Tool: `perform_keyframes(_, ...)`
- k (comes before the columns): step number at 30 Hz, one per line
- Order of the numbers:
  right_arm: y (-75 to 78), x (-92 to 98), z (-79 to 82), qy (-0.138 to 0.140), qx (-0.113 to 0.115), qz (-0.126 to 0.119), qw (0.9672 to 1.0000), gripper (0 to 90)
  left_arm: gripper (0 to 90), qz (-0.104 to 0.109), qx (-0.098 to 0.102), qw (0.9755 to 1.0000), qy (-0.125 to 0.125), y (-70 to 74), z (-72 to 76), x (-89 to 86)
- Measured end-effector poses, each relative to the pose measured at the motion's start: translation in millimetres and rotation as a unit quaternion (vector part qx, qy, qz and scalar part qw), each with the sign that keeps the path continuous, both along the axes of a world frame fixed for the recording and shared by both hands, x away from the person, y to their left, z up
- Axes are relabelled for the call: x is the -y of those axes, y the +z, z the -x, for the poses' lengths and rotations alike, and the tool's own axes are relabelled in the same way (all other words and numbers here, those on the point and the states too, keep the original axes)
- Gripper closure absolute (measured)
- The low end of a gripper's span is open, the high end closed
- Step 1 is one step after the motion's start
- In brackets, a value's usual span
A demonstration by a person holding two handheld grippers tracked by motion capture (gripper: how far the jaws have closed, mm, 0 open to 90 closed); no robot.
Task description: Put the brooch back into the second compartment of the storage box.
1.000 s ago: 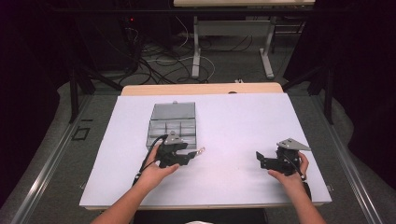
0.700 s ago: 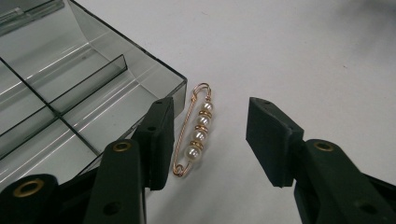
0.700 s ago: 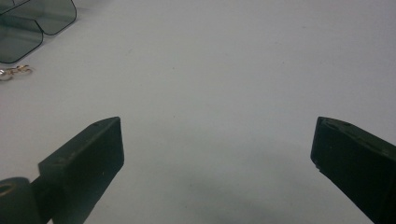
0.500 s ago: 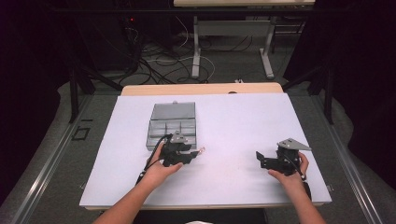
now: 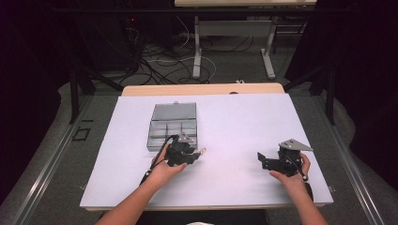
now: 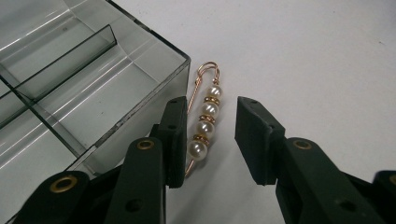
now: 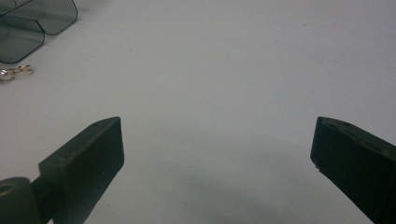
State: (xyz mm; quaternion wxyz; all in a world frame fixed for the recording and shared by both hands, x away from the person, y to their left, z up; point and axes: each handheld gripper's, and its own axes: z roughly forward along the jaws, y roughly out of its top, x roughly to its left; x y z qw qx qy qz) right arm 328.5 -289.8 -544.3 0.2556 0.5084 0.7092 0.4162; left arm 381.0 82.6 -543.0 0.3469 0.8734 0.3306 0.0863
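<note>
A gold safety pin strung with several pearls [image 6: 205, 120] lies on the white table, right beside the corner of a clear grey compartment box [image 6: 70, 84]. My left gripper [image 6: 208, 135] is open and straddles the pin; its left jaw is almost against the pearls and its right jaw stands apart. From above, the left gripper [image 5: 195, 153] sits just in front of the box [image 5: 173, 123], with the pin [image 5: 202, 151] at its tips. My right gripper [image 5: 261, 161] rests at the right side of the table, jaws wide open [image 7: 217, 158] over bare table.
The white table cover [image 5: 234, 122] runs wide between the two grippers. In the right gripper view the box corner [image 7: 28, 23] and the pin [image 7: 14, 72] sit far off at upper left. A desk frame and cables lie on the floor behind the table.
My left gripper has edged right and slightly forward, so its jaws now flank the pin. The right gripper has stayed in place.
</note>
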Motion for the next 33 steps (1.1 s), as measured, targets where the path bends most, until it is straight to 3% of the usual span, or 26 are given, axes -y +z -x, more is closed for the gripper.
perform_keyframes(6, -0.1, 0.0, 0.1, 0.001, -0.001, 0.0, 1.0, 2.4, 66.0, -0.011, -0.007, 0.9999, -0.003, -2.8, -3.2, 0.5)
perform_keyframes(33, -1.2, -0.6, -0.5, 0.002, -0.003, -0.001, 1.0, 2.8, 75.7, -0.02, -0.022, 0.9995, -0.007, -5.9, -7.9, 1.8)
